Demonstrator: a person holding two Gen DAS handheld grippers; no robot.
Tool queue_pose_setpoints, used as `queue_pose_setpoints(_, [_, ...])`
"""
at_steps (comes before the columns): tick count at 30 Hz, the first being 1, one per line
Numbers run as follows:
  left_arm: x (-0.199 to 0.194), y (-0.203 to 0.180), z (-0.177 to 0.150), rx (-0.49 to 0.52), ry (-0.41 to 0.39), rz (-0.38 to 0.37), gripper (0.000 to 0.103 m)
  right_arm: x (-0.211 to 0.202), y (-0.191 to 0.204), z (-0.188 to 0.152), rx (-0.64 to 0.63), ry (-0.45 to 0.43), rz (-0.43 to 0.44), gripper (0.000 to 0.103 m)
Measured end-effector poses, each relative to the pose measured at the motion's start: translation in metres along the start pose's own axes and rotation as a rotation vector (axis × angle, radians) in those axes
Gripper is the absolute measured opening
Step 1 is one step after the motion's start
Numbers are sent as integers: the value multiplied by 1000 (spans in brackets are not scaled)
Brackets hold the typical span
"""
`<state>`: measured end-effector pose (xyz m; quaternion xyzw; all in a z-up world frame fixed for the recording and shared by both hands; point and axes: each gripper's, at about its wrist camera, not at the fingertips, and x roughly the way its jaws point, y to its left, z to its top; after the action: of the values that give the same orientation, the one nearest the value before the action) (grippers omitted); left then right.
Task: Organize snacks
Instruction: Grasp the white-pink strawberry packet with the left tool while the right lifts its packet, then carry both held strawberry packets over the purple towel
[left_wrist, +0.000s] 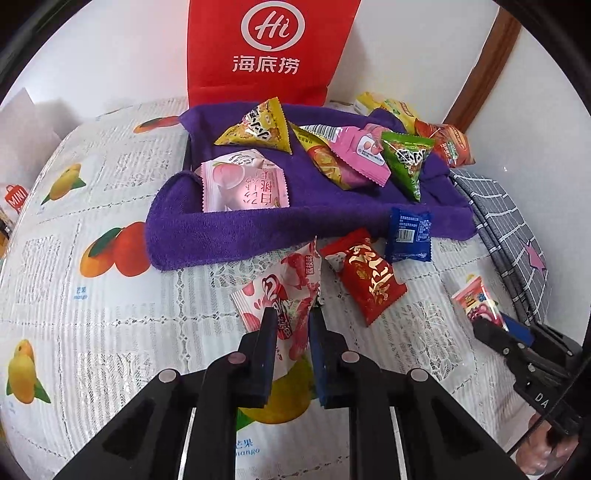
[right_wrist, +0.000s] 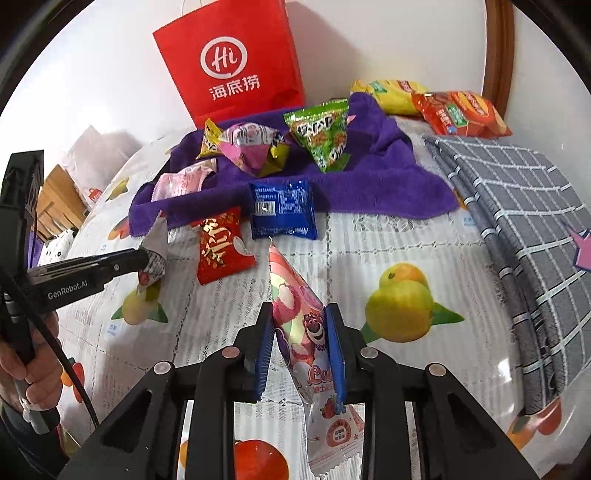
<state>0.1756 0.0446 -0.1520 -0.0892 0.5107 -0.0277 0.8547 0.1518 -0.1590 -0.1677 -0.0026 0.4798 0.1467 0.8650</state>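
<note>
- White walls backed a fruit-print tablecloth (left_wrist: 110, 332), with a red bag (left_wrist: 269, 51) far ahead of our grippers.
- Our left gripper (left_wrist: 291, 321) was clamped on a lychee packet (left_wrist: 284, 291); our right gripper (right_wrist: 300, 325) pinched a bear packet (right_wrist: 306, 332).
- We judged sorting partly done: several snacks lay on the purple towel (left_wrist: 258, 229) ahead.
- A red packet (left_wrist: 369, 277) and a blue packet (left_wrist: 408, 236) remained just beyond the fingers.

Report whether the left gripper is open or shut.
Shut: the left gripper clamps a pink-and-white snack packet between its fingers.
</note>
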Motion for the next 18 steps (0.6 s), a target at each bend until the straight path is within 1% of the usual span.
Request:
queue_pose_setpoints(6, [-15,10,-2,-26,-27,-23,15,-12,2,3,4,-14,-4,27])
queue_pose_setpoints(12, [-36,12,5,-25,-71,-30,15,-27,6,13,8,-49,-6,27])
queue_pose_setpoints(18, [-47,13,12,-29,-94,-42,14,-37,11,25,-3,-75,-10,27])
